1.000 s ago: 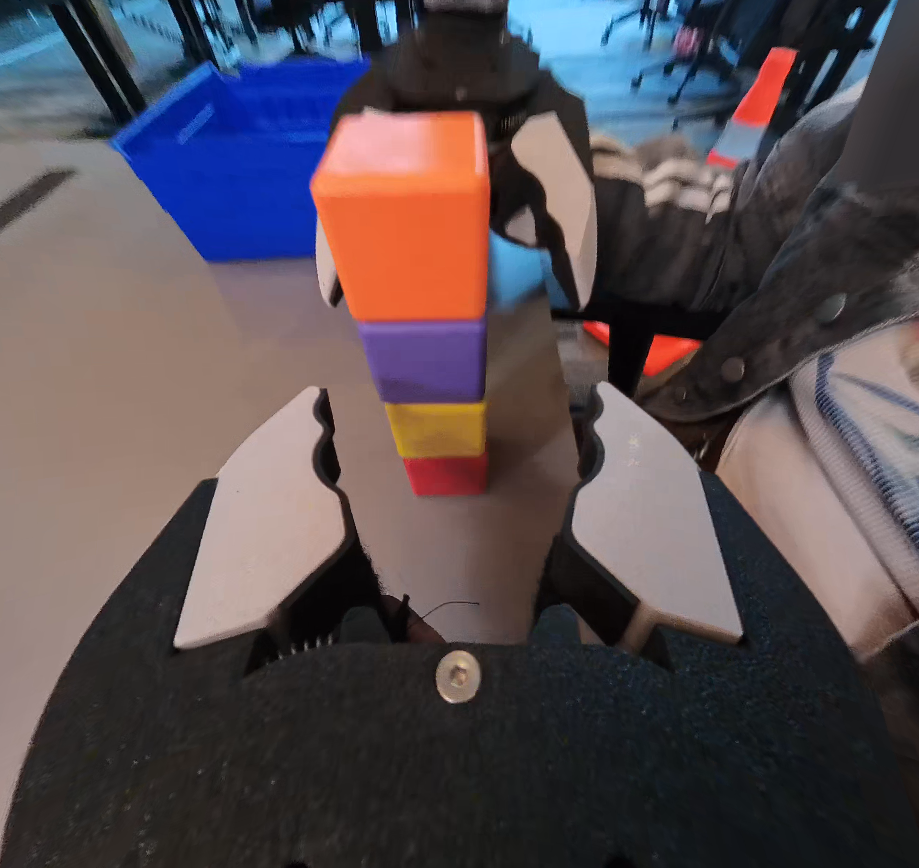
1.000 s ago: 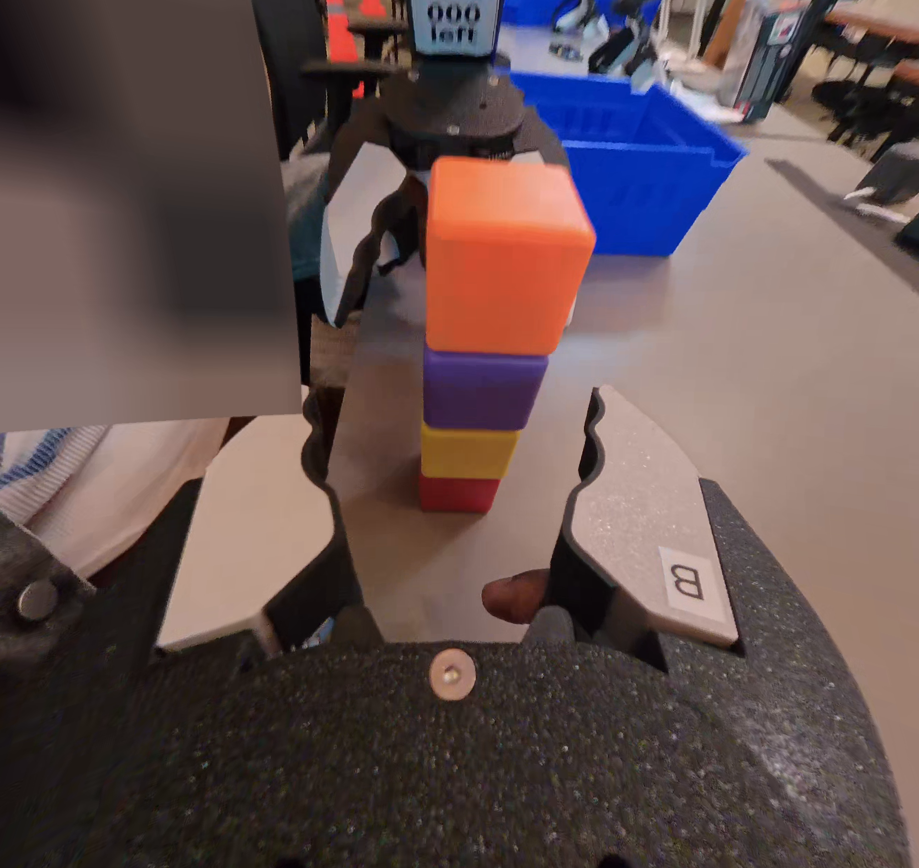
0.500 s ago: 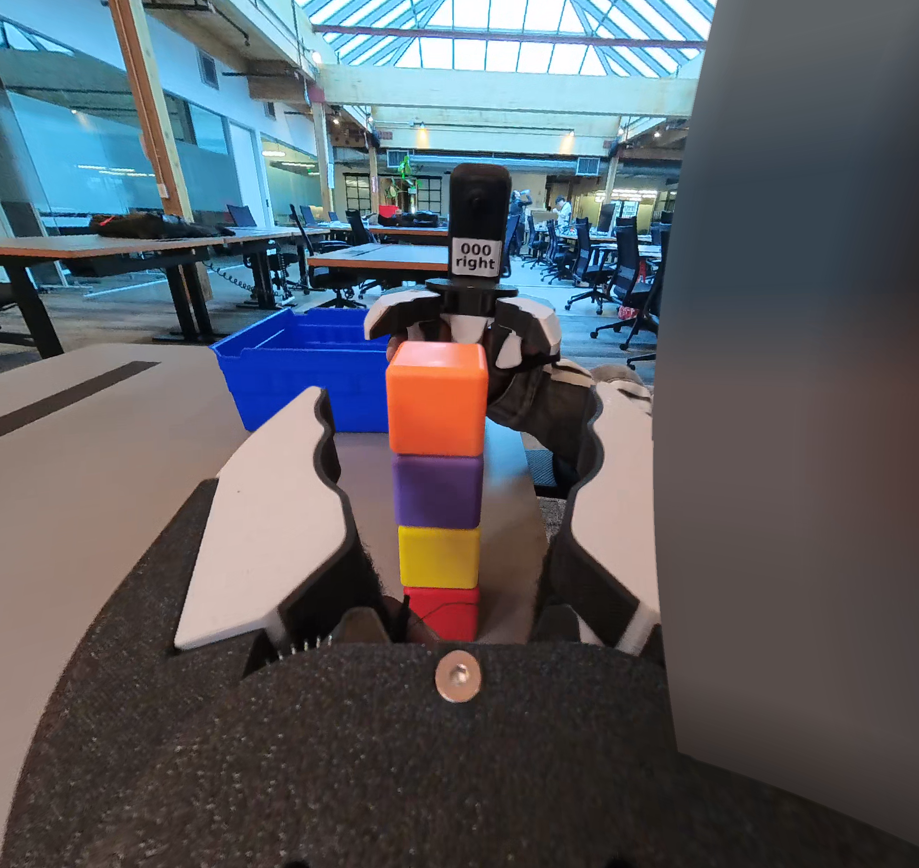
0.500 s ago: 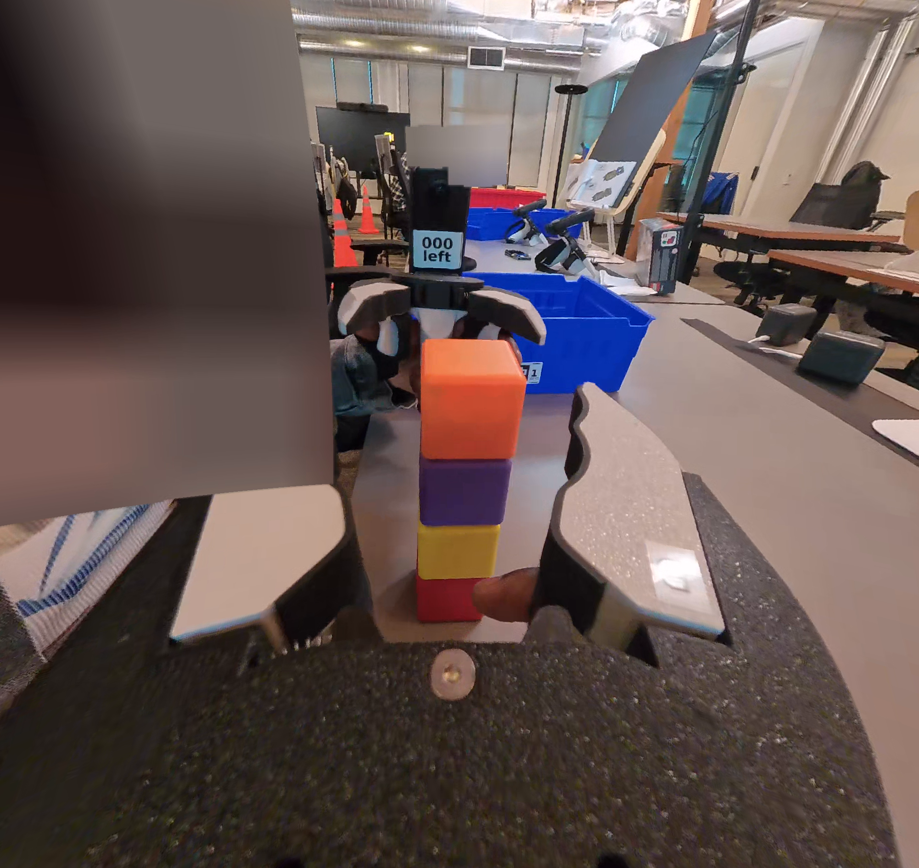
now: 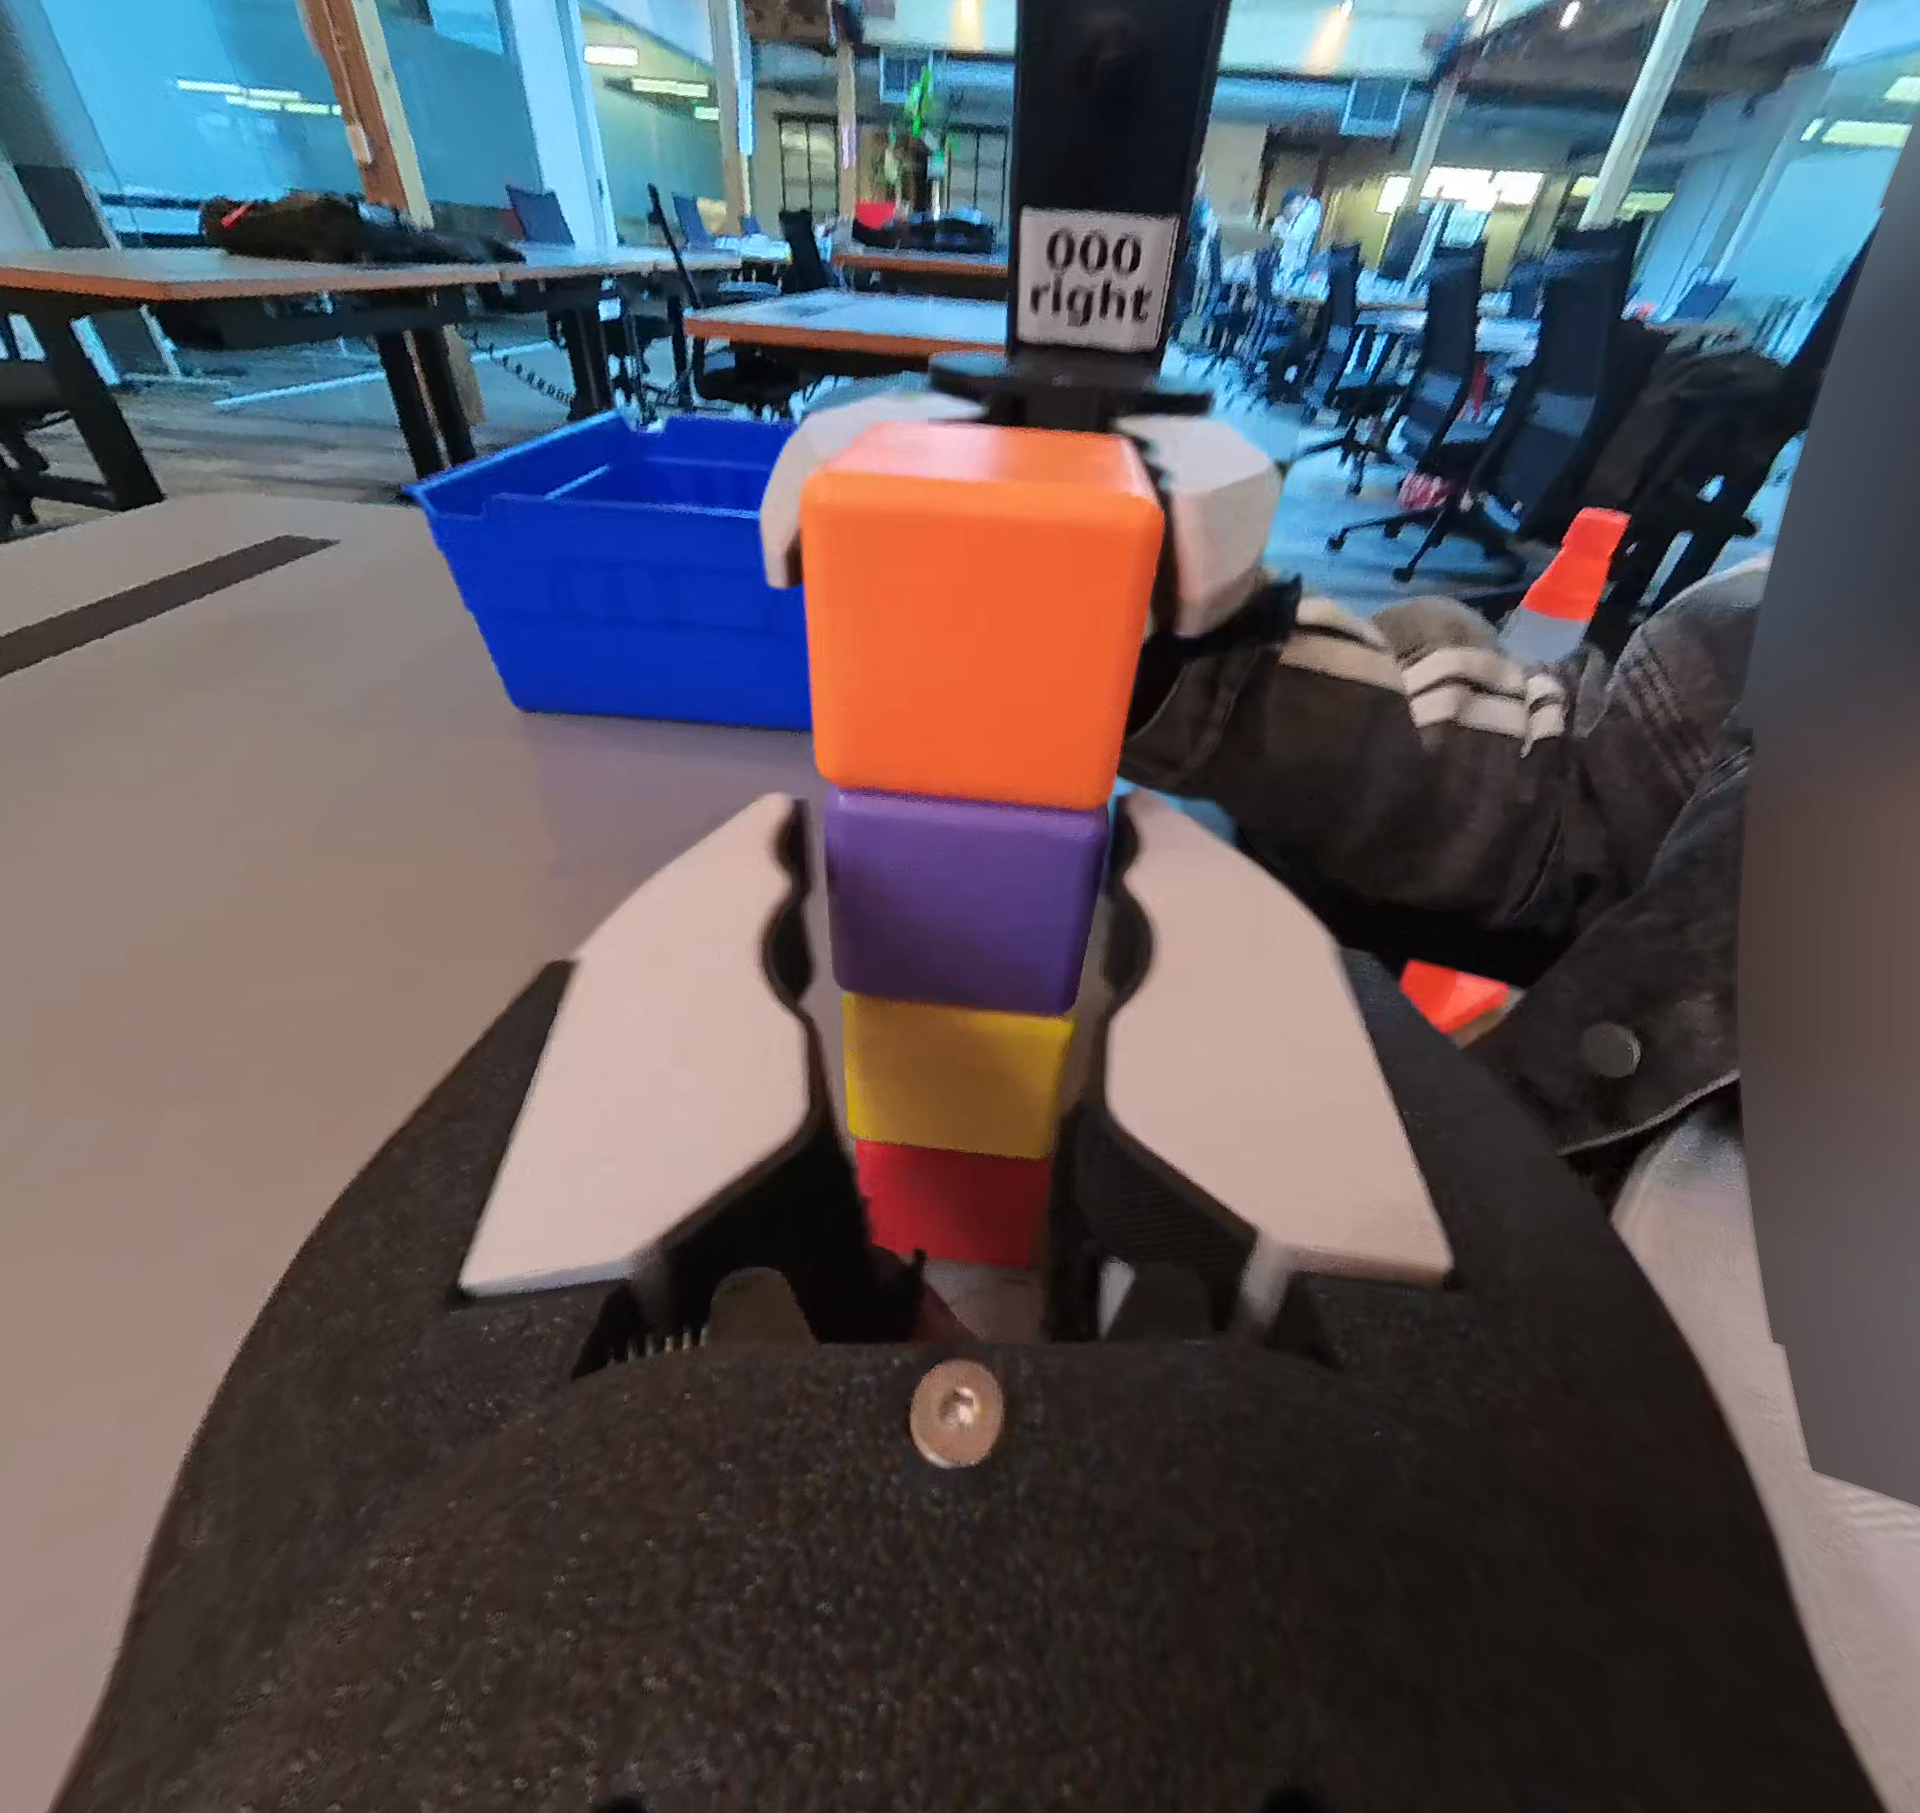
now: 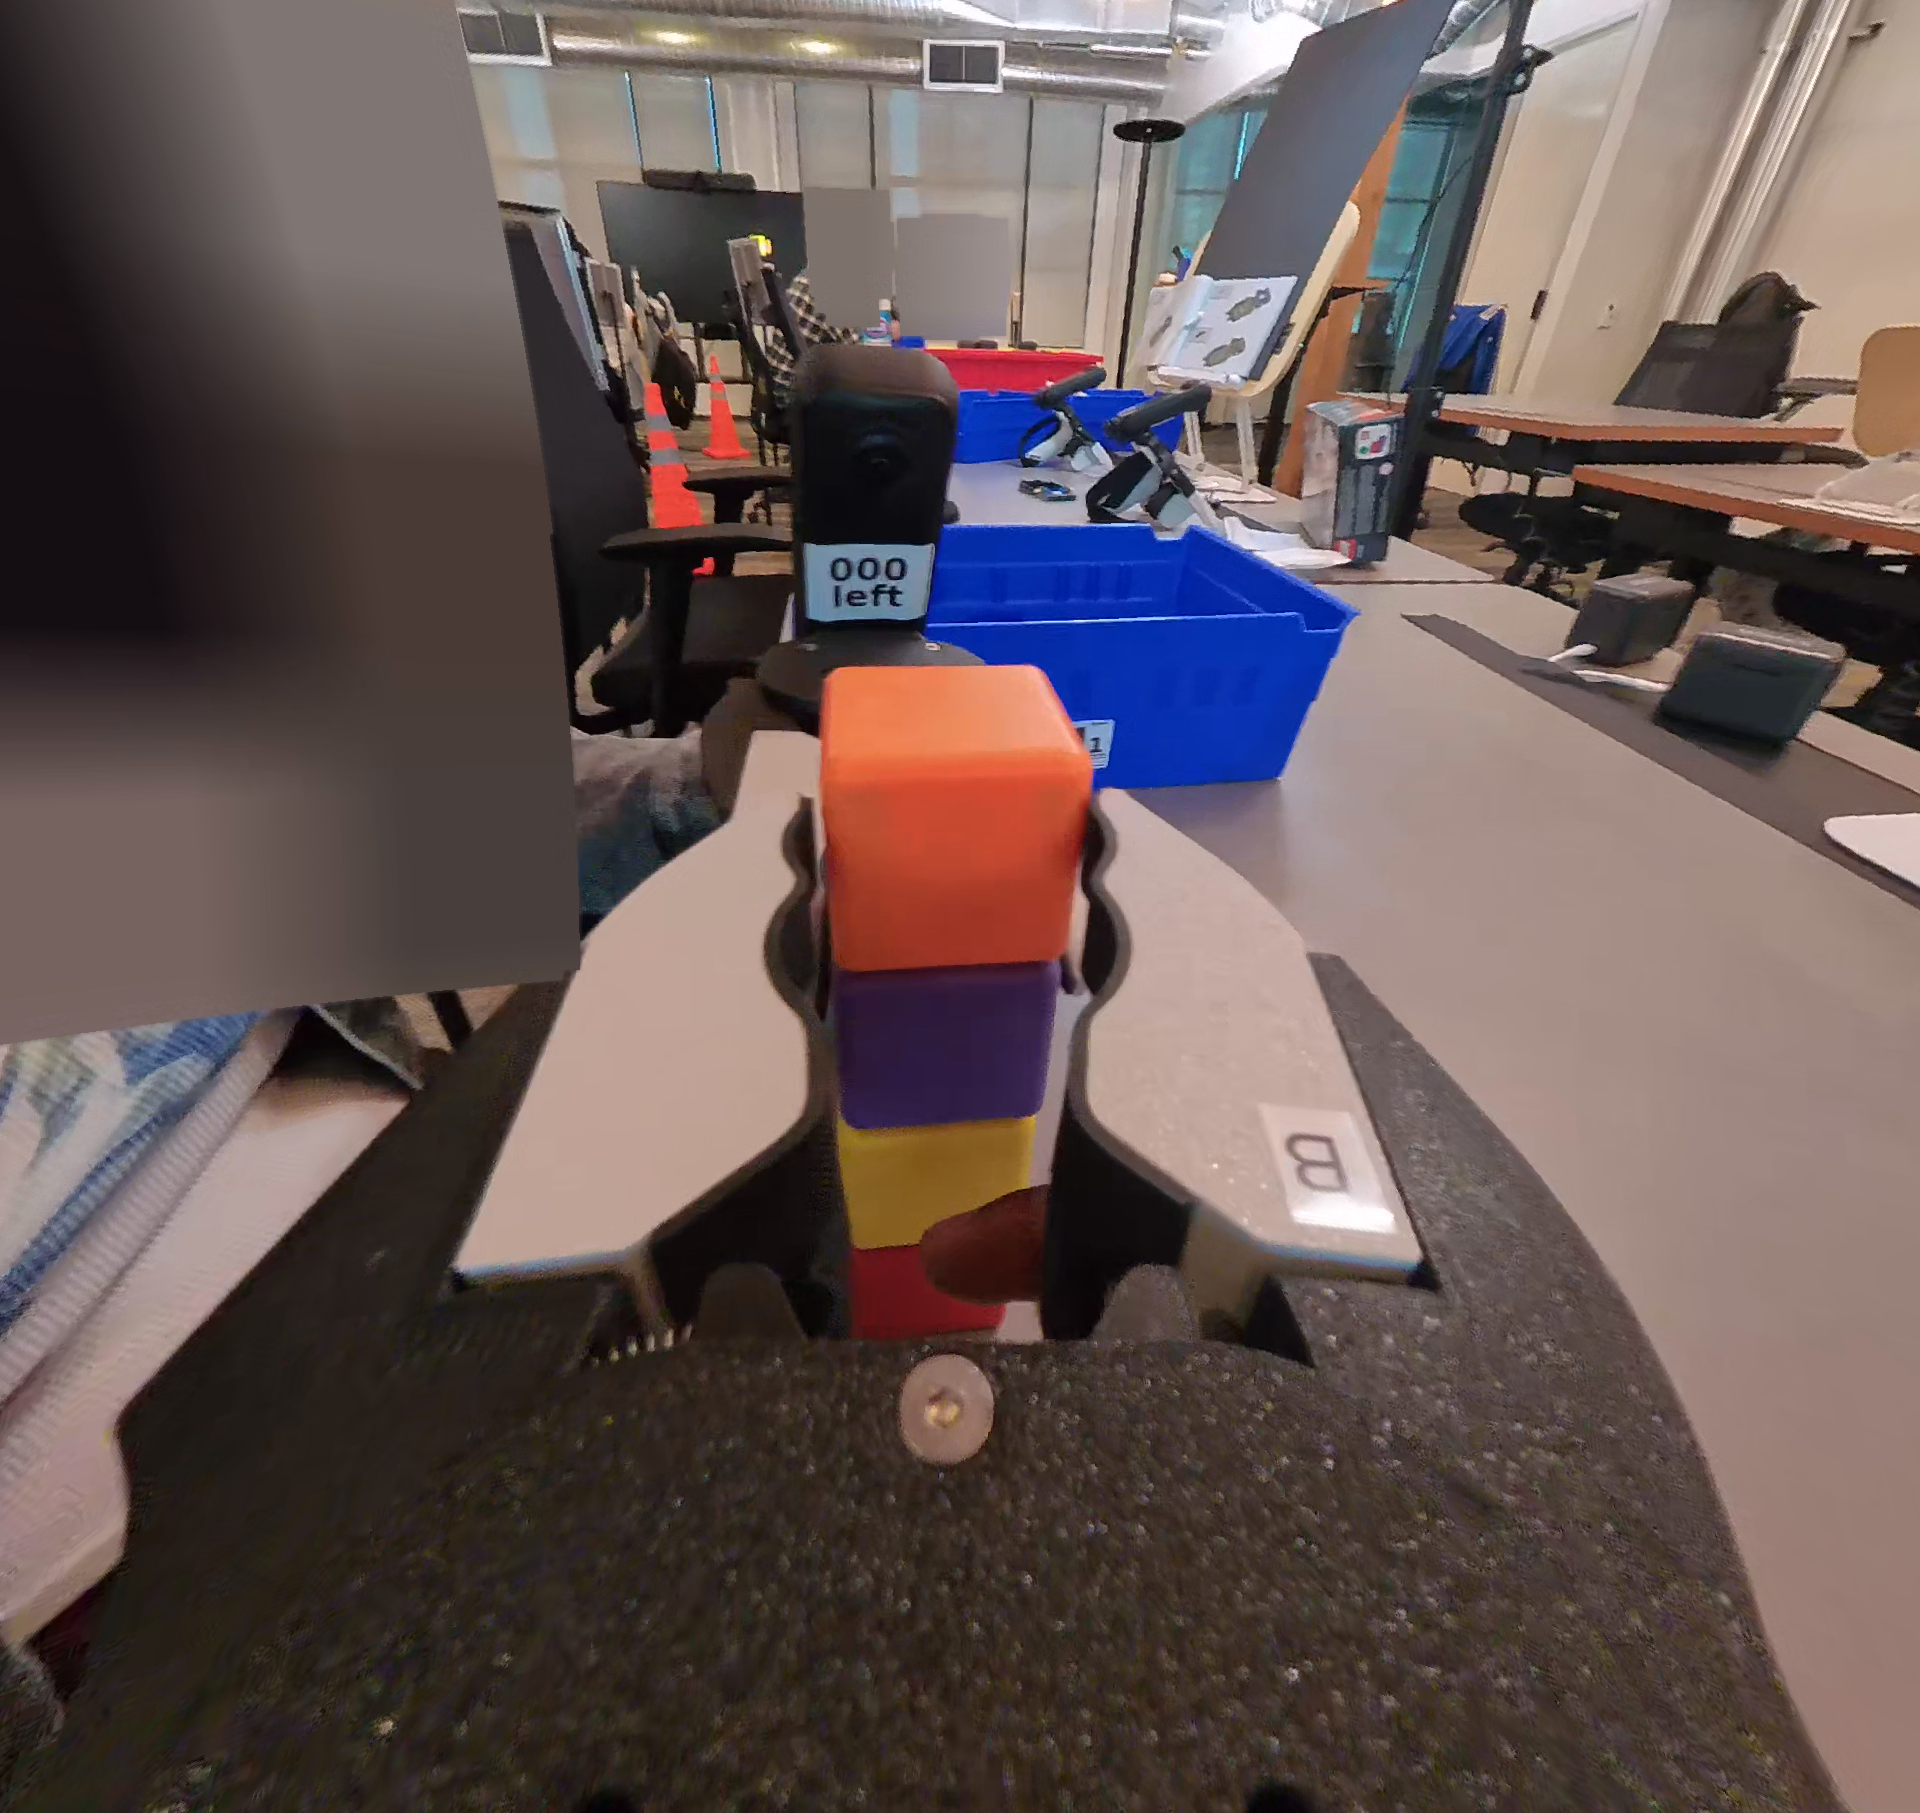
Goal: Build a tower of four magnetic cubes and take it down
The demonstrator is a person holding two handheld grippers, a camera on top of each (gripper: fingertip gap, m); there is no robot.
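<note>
Grey tabletop (image 5: 260,828) fills the near ground of a large open office with desks and chairs behind. Nearest in the left wrist view, the left gripper (image 5: 961,890) has its two pale fingers (image 5: 675,1036) closed in on the purple cube (image 5: 961,896), the second from the top of a four-cube tower; the wavy inner edges of the fingers sit right at the cube's sides, though the blur makes it hard to tell how firmly they press. Under the purple cube come the yellow cube (image 5: 954,1077) and the red cube (image 5: 951,1204), the red one resting on the table. On top stands the orange cube (image 5: 977,610). From the opposite side, the right gripper (image 6: 954,870) pinches that orange cube, its fingers (image 6: 1195,1015) tight against both flanks; in the left wrist view its pale fingertips flank the orange cube from behind. A fingertip of the person's hand (image 6: 987,1254) shows low beside the right finger, in front of the yellow and red cubes. The tower stands upright, all four cubes stacked in line. Just beyond the tower a blue bin (image 5: 623,568) sits on the table, and a dark denim sleeve (image 5: 1403,776) reaches in from the right. Farther off, orange traffic cones (image 6: 665,475) stand on the floor among black office chairs (image 5: 1538,392).
</note>
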